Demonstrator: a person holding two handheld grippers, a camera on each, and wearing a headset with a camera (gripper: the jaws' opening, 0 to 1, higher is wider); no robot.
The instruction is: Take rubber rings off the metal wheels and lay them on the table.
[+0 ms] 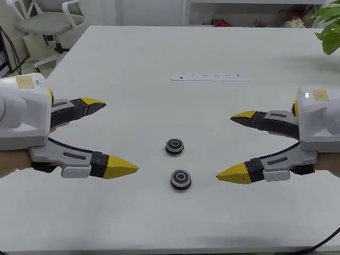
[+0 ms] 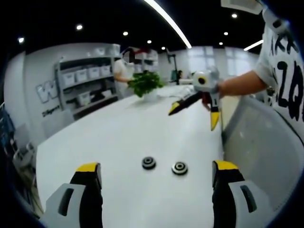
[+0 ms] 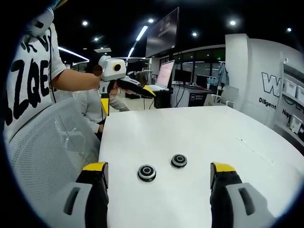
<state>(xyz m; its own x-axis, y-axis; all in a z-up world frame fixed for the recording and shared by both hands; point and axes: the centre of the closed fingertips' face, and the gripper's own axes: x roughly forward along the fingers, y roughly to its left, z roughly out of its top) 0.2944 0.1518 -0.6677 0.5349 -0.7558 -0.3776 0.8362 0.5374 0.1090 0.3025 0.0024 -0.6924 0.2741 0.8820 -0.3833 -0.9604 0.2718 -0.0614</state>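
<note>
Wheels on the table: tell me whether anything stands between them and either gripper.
Nothing visible does. The far wheel and the near wheel lie on bare table, midway between the left gripper and the right gripper, whose jaws are open.

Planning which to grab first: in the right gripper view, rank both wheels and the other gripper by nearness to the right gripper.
1. Left wheel, toward the person.
2. Right wheel, slightly beyond.
3. Left gripper, far across the table.

Ahead of me lies a flat socket strip [image 1: 210, 77]; an office chair [image 1: 50, 21] stands far left, a leafy plant [image 1: 329, 29] far right, shelves of bins [image 2: 83, 88] behind it.
</note>
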